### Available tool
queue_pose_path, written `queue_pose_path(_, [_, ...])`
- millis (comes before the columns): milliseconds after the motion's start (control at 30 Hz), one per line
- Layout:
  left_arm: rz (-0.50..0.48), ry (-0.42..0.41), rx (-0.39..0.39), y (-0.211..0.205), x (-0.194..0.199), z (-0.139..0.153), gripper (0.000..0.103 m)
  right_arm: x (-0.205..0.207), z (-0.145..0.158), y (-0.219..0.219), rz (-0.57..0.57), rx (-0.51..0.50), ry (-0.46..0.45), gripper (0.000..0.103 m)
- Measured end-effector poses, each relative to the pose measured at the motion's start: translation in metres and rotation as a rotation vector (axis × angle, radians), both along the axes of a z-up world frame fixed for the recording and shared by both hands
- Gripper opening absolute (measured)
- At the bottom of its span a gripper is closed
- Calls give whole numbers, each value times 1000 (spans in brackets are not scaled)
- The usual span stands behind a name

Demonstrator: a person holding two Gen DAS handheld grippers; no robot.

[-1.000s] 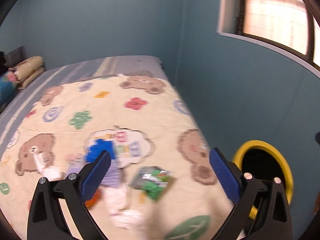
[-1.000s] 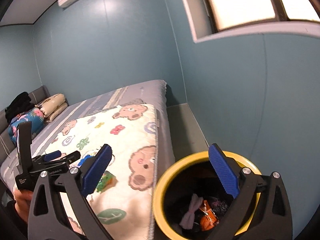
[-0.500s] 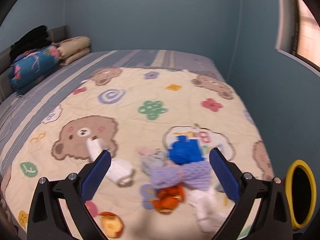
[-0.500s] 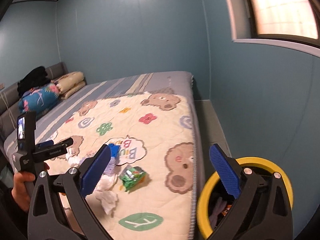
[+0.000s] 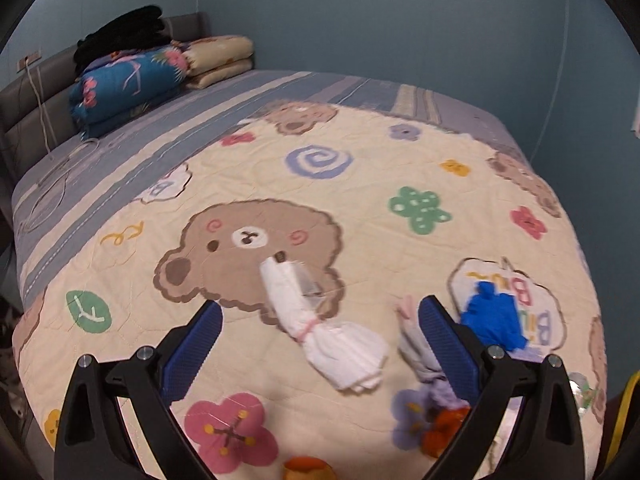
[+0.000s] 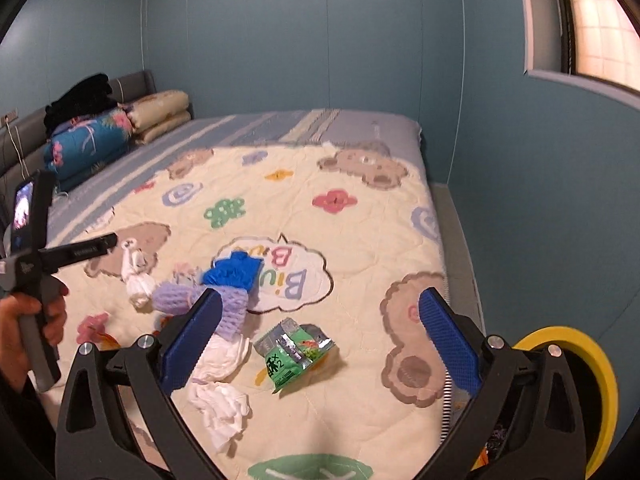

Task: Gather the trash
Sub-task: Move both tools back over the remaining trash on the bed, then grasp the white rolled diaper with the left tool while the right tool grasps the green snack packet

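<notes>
Trash lies on the bear-print quilt (image 5: 360, 208). A white tied wrapper (image 5: 320, 332) lies just ahead of my left gripper (image 5: 320, 344), which is open and empty above it. A blue crumpled glove (image 5: 494, 320), a lilac knitted piece (image 6: 200, 300) and an orange scrap (image 5: 444, 428) lie to its right. In the right wrist view my right gripper (image 6: 320, 336) is open and empty above a green foil snack bag (image 6: 294, 354). White crumpled tissues (image 6: 222, 400) lie to the bag's left. The yellow-rimmed bin (image 6: 588, 376) stands at the bed's right side.
Folded blankets and pillows (image 5: 132, 76) are stacked at the headboard. The blue wall (image 6: 520, 200) and a narrow floor strip run along the bed's right edge. A window (image 6: 600, 20) is high on the right. The left handheld gripper (image 6: 36, 256) shows at left.
My left gripper has swung left and forward, from the green bag to the white wrapper. My right gripper has swung left from over the bin to over the bed.
</notes>
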State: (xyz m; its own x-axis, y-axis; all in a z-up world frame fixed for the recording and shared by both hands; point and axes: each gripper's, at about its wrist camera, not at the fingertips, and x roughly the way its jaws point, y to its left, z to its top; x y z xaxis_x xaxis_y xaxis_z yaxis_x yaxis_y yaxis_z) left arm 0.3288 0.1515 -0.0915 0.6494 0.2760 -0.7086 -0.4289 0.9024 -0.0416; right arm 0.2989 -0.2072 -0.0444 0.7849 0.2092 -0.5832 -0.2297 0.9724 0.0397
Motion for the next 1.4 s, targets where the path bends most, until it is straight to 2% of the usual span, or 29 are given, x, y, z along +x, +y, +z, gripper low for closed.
queue_pose_path(300, [63, 75, -36, 26, 15, -38, 95, 43, -53, 16, -19, -36, 115, 95])
queue_pose_path(533, [76, 133, -91, 38, 25, -62, 95, 64, -87, 18, -28, -11, 206, 95])
queue_pose_path(767, [42, 185, -133, 32, 33, -83, 95, 69, -103, 22, -7, -13, 251, 94])
queue_pose_path(800, [39, 189, -137, 30, 34, -85, 95, 70, -105, 23, -4, -13, 256, 93])
queue_pose_path(867, [26, 196, -155, 28, 35, -90, 95, 70, -107, 24, 6, -17, 270, 84])
queue_pose_path(1033, [15, 198, -148, 24, 36, -92, 94, 72, -115, 31, 27, -37, 287, 82])
queue_pose_path(1167, [10, 219, -172, 23, 38, -99, 86, 74, -119, 36, 40, -44, 299, 79])
queue_pose_path(1267, [1, 225, -152, 18, 39, -100, 80, 73, -121, 39, 50, -50, 304, 75])
queue_pose_path(1333, [-5, 227, -141, 16, 39, -100, 73, 72, -123, 42, 59, -54, 312, 70])
queue_pose_path(1400, [-13, 232, -133, 13, 39, -100, 61, 71, -126, 44, 64, -52, 324, 65])
